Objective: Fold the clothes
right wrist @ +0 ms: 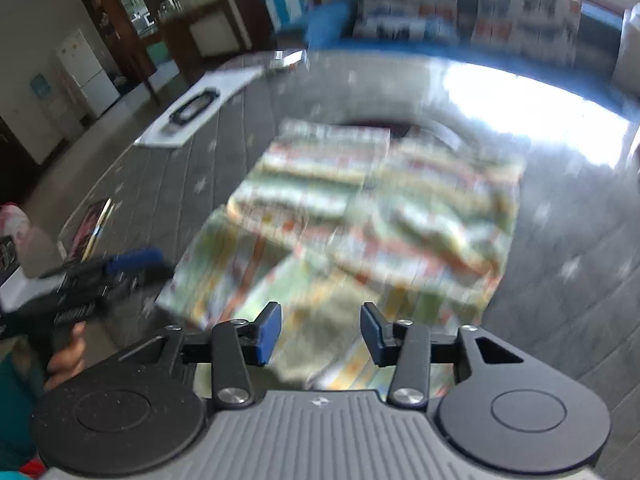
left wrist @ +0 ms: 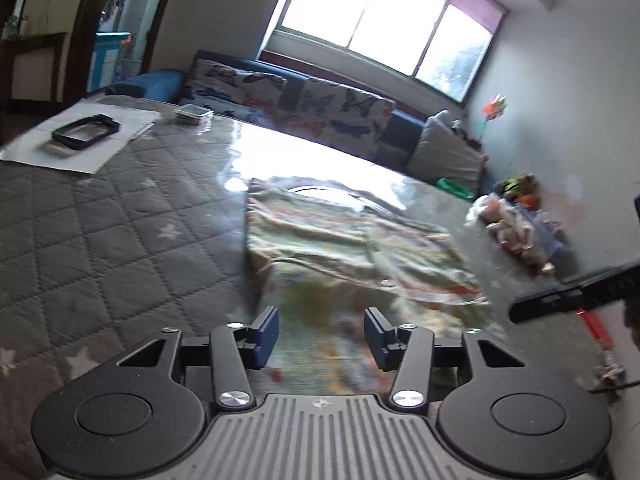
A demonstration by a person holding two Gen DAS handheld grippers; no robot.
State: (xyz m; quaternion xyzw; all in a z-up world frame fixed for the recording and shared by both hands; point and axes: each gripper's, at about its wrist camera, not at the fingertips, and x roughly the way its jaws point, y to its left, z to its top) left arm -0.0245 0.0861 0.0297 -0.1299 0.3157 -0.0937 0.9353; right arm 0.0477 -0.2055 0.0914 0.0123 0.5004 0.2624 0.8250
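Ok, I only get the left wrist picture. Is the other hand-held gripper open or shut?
Observer: Open. The right hand-held gripper holds nothing. Its fingers are apart over the near end of the shirt.
Operator: Is anything on the table nearer me, on the left?
Observer: Yes. A flat dark thing, maybe a magazine, lies at the left edge of the table.
Operator: And what's further left in the room?
Observer: A white fridge stands against the wall.
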